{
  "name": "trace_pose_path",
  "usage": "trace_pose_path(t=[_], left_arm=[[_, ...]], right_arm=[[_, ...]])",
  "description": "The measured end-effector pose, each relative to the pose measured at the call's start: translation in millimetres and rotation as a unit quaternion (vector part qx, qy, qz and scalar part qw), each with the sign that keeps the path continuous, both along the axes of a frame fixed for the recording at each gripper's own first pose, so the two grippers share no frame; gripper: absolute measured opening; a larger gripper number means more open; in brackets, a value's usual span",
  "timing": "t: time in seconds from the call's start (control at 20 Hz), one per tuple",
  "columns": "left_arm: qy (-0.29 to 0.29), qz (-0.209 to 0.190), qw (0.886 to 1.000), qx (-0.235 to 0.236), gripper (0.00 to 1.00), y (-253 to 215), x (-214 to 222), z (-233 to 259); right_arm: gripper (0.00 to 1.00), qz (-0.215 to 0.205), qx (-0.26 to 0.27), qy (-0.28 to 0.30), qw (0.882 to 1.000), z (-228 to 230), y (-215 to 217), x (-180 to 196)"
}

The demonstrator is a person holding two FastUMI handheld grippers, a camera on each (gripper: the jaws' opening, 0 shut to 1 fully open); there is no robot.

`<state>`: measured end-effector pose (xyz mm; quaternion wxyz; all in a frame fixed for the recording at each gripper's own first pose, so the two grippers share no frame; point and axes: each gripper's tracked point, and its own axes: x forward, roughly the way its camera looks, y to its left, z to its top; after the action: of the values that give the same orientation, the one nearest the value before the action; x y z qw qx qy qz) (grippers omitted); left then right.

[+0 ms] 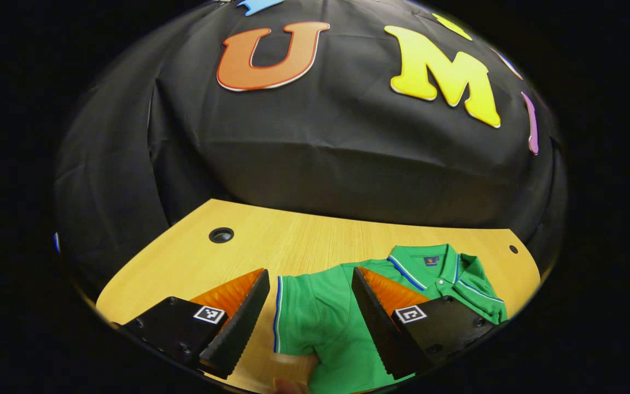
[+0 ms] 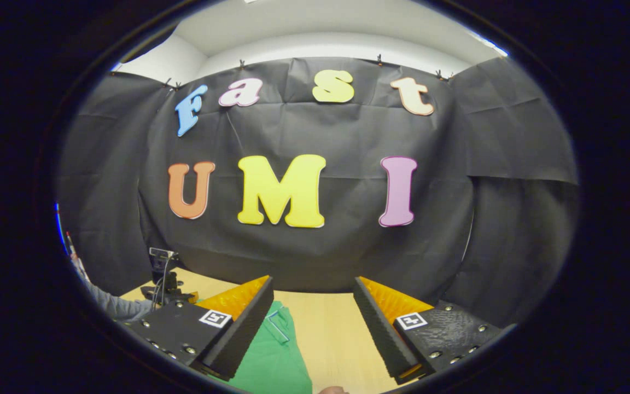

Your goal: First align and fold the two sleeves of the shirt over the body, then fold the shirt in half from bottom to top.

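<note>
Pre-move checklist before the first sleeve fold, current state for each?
1. Left gripper fingers apart: ok, open.
2. Right gripper fingers apart: ok, open, nothing between them.
3. Green polo shirt with blue-and-white trim lying on the light wooden table: ok, collar toward the far edge.
4. Sleeve cuff in reach of the left gripper: ok, it lies between the fingers, not gripped.
5. Other sleeve lined up with the right gripper: cannot tell, just a bit of green cloth shows beside one finger.
6. Sleeves folded over the body: not ok, not yet done.
</note>
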<state>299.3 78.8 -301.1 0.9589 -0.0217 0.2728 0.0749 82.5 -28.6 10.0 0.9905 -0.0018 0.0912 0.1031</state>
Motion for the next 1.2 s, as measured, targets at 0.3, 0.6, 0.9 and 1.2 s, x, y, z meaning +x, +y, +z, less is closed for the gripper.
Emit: trace_pose_path(t=[0.3, 0.6, 0.9, 1.2], left_arm=[[0.060, 0.034, 0.997, 0.013, 0.97, 22, 43, -49], [0.101, 0.060, 0.993, 0.014, 0.96, 32, 40, -85], [0.101, 0.073, 0.992, 0.000, 0.35, 18, 36, -80], [0.109, 0.052, 0.993, -0.006, 0.04, 9, 36, -80]], right_arm=[[0.94, -0.009, -0.001, 0.022, 1.000, -11, -13, 21], [0.94, -0.012, 0.014, 0.054, 0.998, -31, -15, 35], [0.93, -0.012, 0.012, 0.087, 0.996, -53, -16, 39], [0.94, -0.021, 0.017, 0.081, 0.996, -49, -25, 42]])
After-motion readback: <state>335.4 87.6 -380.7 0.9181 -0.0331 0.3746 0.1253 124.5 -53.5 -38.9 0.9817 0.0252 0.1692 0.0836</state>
